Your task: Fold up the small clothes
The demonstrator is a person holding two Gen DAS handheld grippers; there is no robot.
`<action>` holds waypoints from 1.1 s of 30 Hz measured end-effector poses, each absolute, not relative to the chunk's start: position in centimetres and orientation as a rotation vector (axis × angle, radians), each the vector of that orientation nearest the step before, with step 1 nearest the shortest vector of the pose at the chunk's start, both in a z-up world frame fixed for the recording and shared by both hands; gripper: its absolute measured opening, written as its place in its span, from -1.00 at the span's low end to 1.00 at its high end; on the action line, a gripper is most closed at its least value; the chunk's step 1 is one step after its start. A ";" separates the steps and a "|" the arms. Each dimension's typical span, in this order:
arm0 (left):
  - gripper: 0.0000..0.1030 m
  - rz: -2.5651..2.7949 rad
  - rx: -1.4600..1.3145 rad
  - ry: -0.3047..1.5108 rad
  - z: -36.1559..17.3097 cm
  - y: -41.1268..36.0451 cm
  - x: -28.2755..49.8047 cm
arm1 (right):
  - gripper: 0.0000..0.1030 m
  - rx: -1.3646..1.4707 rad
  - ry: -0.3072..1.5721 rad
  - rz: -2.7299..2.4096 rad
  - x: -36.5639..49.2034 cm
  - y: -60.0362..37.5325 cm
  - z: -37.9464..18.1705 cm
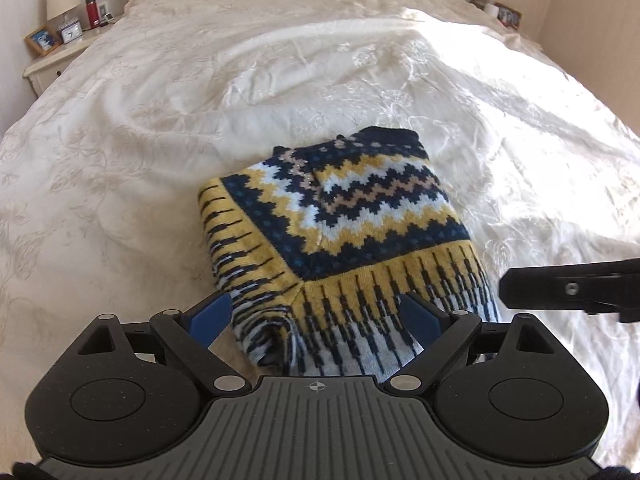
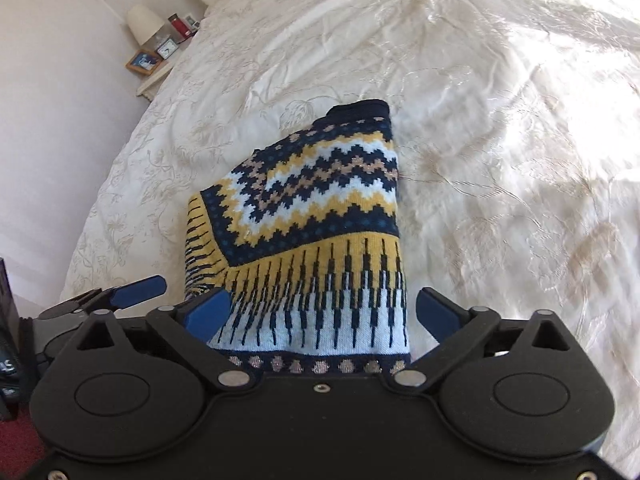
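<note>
**Knit half-folded, both claws wide at its near hem**

The patterned sweater (image 1: 340, 220) lies mid-bed on the cream embroidered bedspread (image 1: 160, 120). Left gripper (image 1: 320, 316) and right gripper (image 2: 324, 312) gape wide, holding nothing. Pinch the near corners evenly, then lift together; the thick, soft knit bunches at its left fold.

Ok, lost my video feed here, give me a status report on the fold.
Left gripper open, right gripper open, both at near edge of sweater. Sweater folded, lying on bed. Nothing in the way.
</note>
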State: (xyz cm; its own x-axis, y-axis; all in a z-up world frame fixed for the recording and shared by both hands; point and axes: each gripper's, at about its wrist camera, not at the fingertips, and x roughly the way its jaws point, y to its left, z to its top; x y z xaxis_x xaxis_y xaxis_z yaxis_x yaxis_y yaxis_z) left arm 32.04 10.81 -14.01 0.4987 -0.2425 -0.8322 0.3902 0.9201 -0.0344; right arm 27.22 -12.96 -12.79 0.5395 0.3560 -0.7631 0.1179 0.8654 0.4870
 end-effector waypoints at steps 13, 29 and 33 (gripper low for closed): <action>0.86 -0.353 0.358 1.100 -19.2 12.1 35.2 | 0.99 0.555 0.953 0.157 25.0 -14.5 -11.9; 1.00 -0.261 0.040 1.197 -20.3 15.3 36.2 | 0.99 0.513 1.014 0.261 24.1 -15.1 -12.5; 0.98 -0.234 0.085 1.136 -18.3 15.0 34.6 | 0.99 0.505 1.033 0.286 24.2 -15.2 -13.2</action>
